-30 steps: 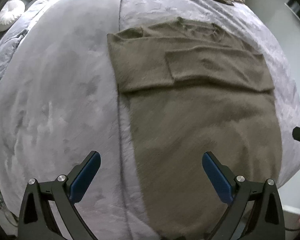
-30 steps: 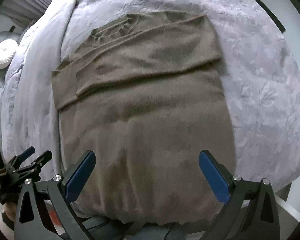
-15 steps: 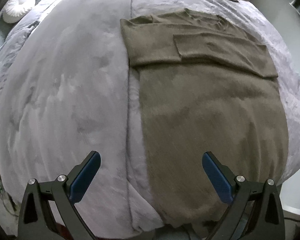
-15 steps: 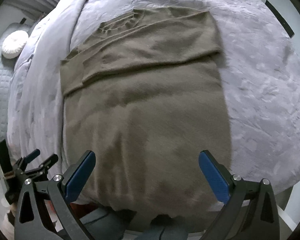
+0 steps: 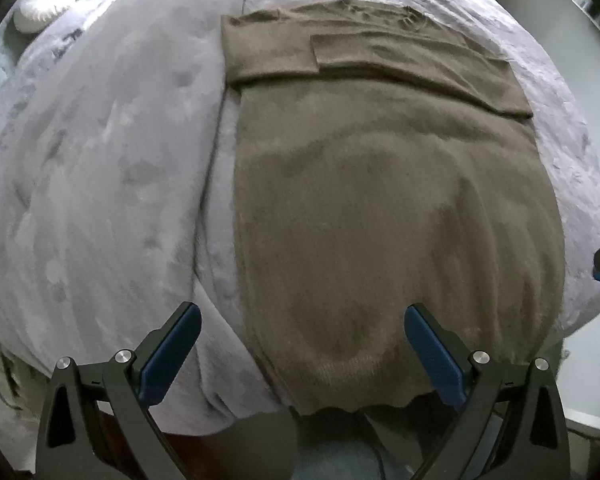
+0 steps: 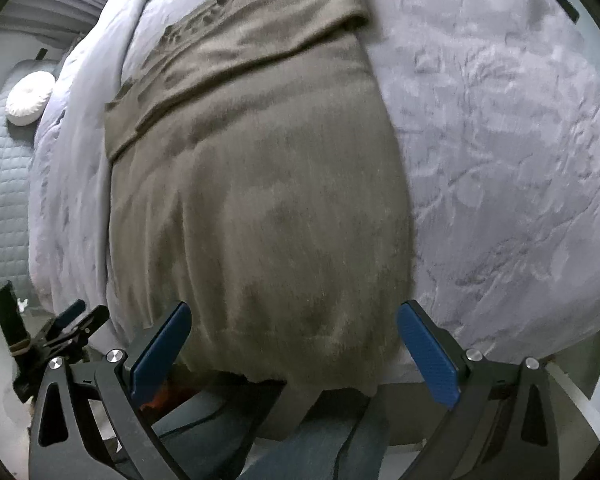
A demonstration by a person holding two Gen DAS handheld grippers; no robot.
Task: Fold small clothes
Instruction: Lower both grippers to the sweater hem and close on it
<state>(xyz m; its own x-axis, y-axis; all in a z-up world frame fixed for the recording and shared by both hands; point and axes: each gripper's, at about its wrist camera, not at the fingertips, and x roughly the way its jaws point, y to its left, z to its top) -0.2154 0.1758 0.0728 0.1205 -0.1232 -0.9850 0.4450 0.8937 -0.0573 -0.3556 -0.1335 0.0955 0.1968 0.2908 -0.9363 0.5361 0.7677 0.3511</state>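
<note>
Your two tongs, left (image 5: pixel 298 354) and right (image 6: pixel 292 354), both stand wide apart, gripping nothing, above the hem. One olive-brown knitted sweater (image 5: pixel 380 208) lies flat on the grey quilted bed (image 5: pixel 100 160), long axis running away from you, neckline farthest, both sleeves folded across its chest. One white round cushion (image 6: pixel 28 98) lies beyond.

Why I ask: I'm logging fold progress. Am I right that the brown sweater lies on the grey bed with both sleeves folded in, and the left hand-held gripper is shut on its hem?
Not quite. The left hand-held gripper is open, holding nothing, as the left wrist view shows. The rest stands: the sweater lies on the bed, sleeves folded in.
</note>
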